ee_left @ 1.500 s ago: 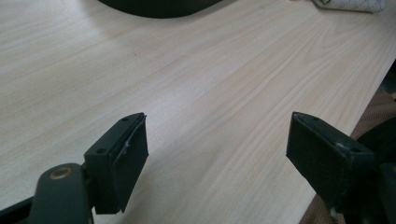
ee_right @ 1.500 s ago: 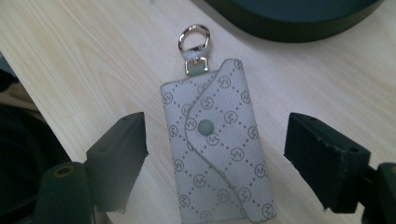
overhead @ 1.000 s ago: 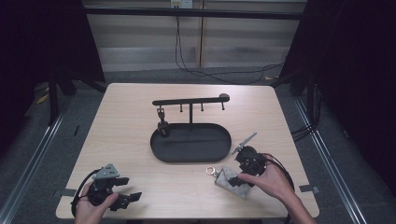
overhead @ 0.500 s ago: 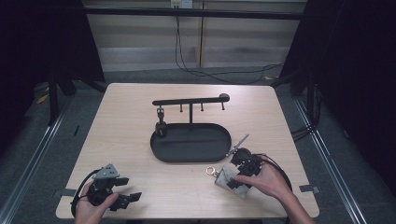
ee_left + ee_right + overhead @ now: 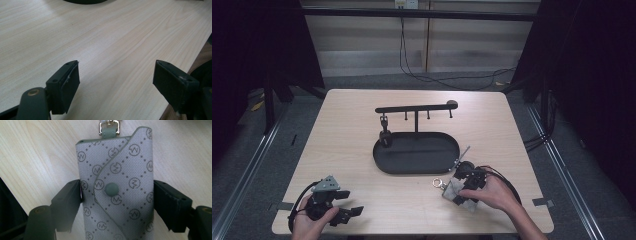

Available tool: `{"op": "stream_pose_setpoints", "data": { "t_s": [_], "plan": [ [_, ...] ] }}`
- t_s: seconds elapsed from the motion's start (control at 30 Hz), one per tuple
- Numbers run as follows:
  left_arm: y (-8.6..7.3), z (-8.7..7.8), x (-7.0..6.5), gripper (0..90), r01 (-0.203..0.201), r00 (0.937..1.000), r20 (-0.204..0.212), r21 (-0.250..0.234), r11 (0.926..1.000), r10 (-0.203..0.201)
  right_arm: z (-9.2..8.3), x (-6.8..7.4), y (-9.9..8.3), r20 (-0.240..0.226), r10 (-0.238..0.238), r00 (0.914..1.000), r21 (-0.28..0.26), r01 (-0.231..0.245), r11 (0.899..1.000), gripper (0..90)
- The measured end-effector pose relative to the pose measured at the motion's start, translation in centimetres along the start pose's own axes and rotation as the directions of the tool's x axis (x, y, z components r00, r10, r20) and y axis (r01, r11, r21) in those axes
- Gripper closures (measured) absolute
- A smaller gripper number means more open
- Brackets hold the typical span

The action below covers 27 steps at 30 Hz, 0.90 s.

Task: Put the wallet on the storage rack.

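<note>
Key pouch (image 5: 115, 187), grey with a dotted pattern and a round snap, lay flat on the desk (image 5: 362, 130), just in front of the black tray (image 5: 417, 152). On the left, the left gripper (image 5: 116, 82) sat low over bare wood, its jaws wide with nothing between them. On the right, the right gripper (image 5: 117, 197) had just been closing its jaws, and they touched both sides of the pouch.

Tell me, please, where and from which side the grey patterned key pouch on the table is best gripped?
Grip the key pouch across its two long edges at the snap button, coming from above: it lies flat, and that is its narrower span. The right claw already straddles it there, leaving the metal ring free.
</note>
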State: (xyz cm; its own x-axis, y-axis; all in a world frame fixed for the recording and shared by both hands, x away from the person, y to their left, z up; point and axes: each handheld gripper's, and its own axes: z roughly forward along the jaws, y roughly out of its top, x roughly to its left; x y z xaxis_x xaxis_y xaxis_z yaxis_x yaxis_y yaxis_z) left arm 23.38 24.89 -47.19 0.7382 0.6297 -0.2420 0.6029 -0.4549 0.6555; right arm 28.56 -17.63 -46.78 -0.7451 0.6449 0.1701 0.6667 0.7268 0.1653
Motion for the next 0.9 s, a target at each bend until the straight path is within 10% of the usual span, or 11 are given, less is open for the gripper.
{"op": "stream_pose_setpoints", "data": {
  "t_s": [0.9],
  "plan": [
    [0.0, 0.0, 0.0, 21.2, 0.000, 1.0000, 0.003, 0.004, 1.0000, 0.000, -1.1, 0.4, 1.5, 0.025, -0.003, 0.9997, 0.107, 0.000, 0.994, 33.7]
  ]
}}
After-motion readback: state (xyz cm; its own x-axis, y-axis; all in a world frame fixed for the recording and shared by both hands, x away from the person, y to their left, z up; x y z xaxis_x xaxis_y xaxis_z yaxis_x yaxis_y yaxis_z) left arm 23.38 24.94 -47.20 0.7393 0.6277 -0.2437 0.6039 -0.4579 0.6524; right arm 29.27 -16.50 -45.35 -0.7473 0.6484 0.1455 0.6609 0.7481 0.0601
